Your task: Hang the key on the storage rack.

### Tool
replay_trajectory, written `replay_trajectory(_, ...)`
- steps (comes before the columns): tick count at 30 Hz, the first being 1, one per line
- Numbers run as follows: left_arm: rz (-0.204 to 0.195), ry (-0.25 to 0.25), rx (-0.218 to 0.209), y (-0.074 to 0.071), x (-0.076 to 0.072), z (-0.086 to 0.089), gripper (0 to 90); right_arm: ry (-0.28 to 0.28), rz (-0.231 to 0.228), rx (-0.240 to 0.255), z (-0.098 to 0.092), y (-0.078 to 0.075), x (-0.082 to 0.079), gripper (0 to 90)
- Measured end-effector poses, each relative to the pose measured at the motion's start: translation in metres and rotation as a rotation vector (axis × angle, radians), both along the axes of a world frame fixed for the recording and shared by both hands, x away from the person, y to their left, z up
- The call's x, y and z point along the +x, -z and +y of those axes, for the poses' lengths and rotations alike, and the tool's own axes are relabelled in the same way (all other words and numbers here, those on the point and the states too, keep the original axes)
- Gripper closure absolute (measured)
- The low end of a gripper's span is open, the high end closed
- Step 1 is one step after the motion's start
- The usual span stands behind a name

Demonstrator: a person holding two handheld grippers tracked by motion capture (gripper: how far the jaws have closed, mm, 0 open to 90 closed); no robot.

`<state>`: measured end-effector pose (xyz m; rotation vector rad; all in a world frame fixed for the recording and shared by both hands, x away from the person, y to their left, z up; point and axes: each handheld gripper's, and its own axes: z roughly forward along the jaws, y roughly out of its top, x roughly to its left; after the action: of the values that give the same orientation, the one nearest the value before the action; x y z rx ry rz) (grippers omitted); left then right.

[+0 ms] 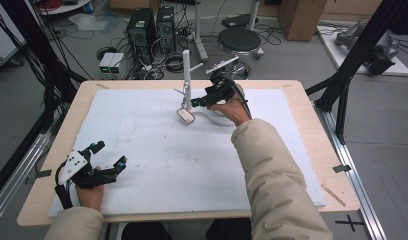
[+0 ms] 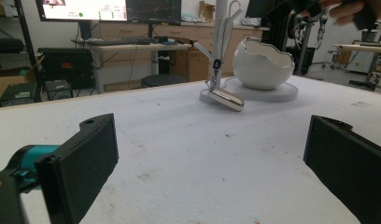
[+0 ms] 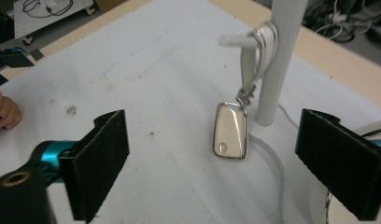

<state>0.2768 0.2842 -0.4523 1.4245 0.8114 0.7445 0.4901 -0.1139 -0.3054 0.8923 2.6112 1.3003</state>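
Two grippers over a white-padded worktop [image 1: 312, 150], both with jaws spread and empty.

On the white mat [image 1: 157, 150], a white stand [image 1: 186, 75] rises at twelve o'clock, a metal tag [image 3: 231, 130] hanging by its strap [image 3: 254, 51] from a peg, its lower end on the stand's base. A white bowl [image 2: 262, 63] sits beside the stand. The right gripper [image 1: 196, 102] hovers just at the tag's three o'clock; the left gripper [image 1: 109, 157] rests at eight o'clock, well apart.

On the counter [image 1: 302, 125] are seen one white stand [image 1: 186, 75], one key fob [image 1: 185, 116] hung from it, one white bowl [image 2: 262, 63], and two grippers, left [image 1: 108, 159] and right [image 1: 198, 102].
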Motion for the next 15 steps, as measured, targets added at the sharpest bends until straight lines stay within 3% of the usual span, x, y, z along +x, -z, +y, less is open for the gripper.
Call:
replay_trajectory(2, -0.003, 0.002, 0.002, 0.0, 0.0, 0.0, 3.5, 0.0, -0.031, -0.005, -0.001, -0.009, -0.01, 0.5)
replay_trajectory(4, -0.002, 0.0, 0.001, 0.0, 0.0, 0.0, 3.5, -0.006, -0.077, -0.017, -0.004, -0.018, -0.02, 0.5)
replay_trajectory(9, -0.004, 0.001, 0.01, 0.0, -0.001, 0.0, 3.5, 0.001, -0.182, 0.048, -0.02, -0.037, -0.044, 0.5)
replay_trajectory(15, -0.001, -0.001, 0.008, 0.0, 0.0, 0.0, 3.5, 0.0, -0.251, 0.094, -0.054, -0.032, -0.069, 0.5)
